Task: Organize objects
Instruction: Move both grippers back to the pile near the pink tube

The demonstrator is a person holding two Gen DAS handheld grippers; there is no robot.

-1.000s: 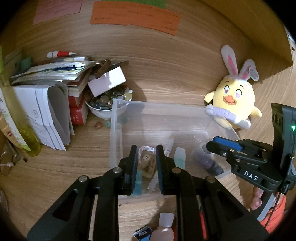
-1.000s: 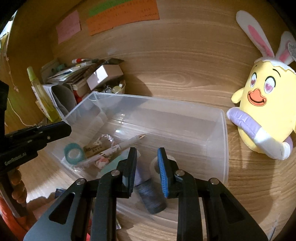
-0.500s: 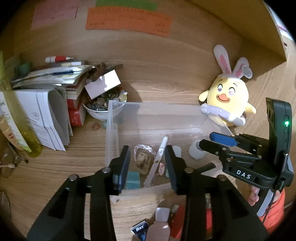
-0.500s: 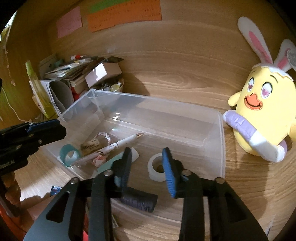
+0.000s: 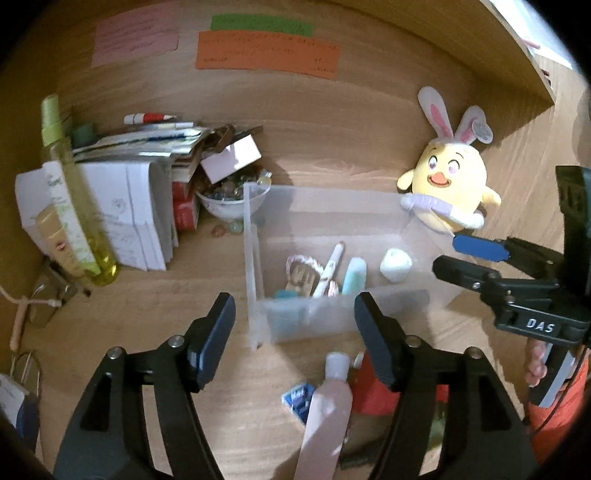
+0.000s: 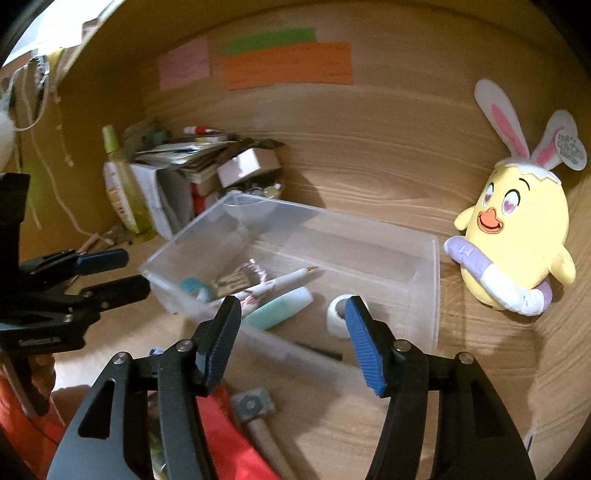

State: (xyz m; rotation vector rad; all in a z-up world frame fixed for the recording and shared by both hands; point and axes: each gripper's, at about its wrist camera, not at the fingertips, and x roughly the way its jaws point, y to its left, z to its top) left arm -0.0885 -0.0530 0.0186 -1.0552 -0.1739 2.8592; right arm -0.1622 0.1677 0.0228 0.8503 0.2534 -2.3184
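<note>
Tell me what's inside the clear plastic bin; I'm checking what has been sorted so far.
Inside the clear plastic bin: a white pen, a mint-green tube, a white tape roll, a teal tape roll and a tagged trinket. Whatever lies beneath that pile is covered.

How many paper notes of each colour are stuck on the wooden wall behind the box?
Pink note: 1
Green note: 1
Orange note: 1
Total: 3
</note>
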